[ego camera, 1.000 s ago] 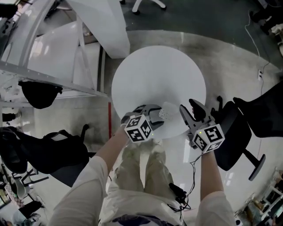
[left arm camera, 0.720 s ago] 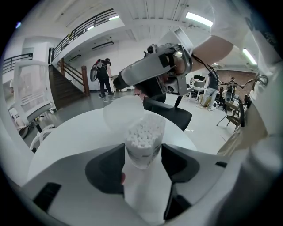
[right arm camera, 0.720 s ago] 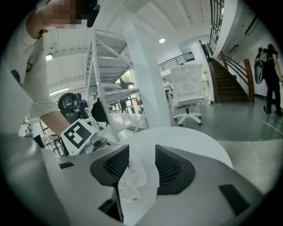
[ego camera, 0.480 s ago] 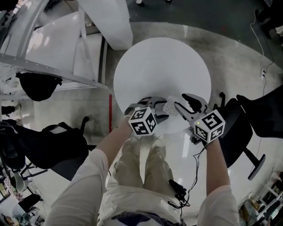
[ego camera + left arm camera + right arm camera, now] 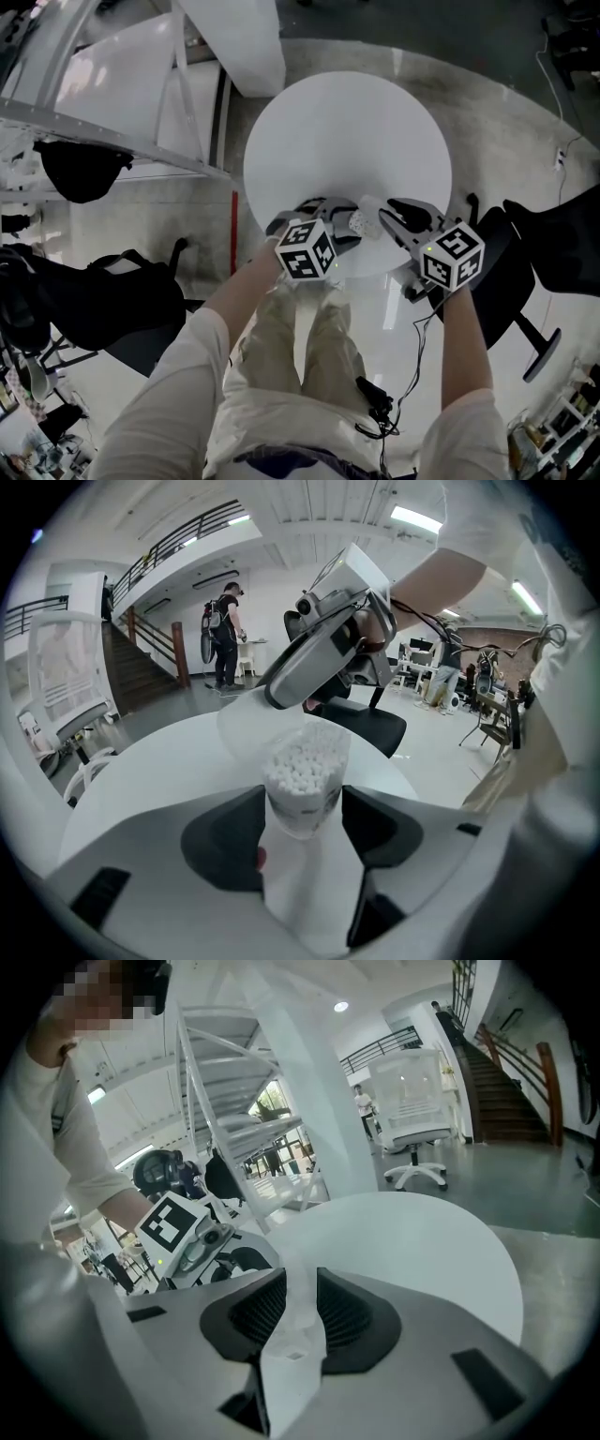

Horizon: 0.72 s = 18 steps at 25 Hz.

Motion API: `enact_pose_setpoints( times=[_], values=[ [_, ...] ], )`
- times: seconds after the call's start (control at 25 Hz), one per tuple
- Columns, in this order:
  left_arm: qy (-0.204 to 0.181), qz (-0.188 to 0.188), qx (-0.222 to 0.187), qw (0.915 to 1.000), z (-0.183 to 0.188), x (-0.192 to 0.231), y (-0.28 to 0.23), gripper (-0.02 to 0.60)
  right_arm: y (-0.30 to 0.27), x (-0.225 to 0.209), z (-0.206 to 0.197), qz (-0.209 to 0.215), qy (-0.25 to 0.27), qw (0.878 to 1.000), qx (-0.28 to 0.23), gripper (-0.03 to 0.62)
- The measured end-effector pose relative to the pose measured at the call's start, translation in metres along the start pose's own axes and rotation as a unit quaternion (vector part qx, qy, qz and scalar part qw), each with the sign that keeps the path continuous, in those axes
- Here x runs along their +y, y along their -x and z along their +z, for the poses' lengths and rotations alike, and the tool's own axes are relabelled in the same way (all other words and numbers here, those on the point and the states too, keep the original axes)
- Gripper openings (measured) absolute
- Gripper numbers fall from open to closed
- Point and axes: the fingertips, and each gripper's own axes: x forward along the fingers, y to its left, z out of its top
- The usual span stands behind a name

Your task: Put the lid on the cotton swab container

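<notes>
A clear cotton swab container (image 5: 302, 775), packed with white swab heads, stands upright between my left gripper's (image 5: 302, 808) pads, which are shut on it. In the head view it sits at the near edge of the round white table (image 5: 347, 131). My right gripper (image 5: 300, 1309) comes in from the right, its jaws closing, and its ribbed pads press on a thin translucent lid (image 5: 298, 1340). In the left gripper view that lid (image 5: 246, 735) hangs tilted just behind and left of the container's open top. In the head view the lid (image 5: 369, 204) lies close beside the container (image 5: 356, 223).
A black office chair (image 5: 553, 244) stands right of the table and another (image 5: 103, 309) at the left. A white stair frame (image 5: 112, 84) fills the upper left. A cable (image 5: 412, 347) hangs from the right gripper. A person (image 5: 225, 635) stands far back in the hall.
My right gripper has moved left up to the container, and its wide jaws have come together round the lid. The left gripper has stayed on the container.
</notes>
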Motion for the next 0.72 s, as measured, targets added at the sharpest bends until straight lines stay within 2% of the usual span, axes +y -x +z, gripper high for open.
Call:
enact_pose_setpoints(
  times=[0.44,0.72],
  values=[
    [0.003,0.005,0.003,1.0000,-0.002,0.001,0.002,0.250,0.008,0.017,0.000,0.035,-0.004,0.999,0.011,0.119],
    [0.004,0.005,0.005,1.0000,-0.002,0.001,0.002,0.250,0.010,0.024,0.001,0.043,0.000,0.999,0.011,0.117]
  ],
)
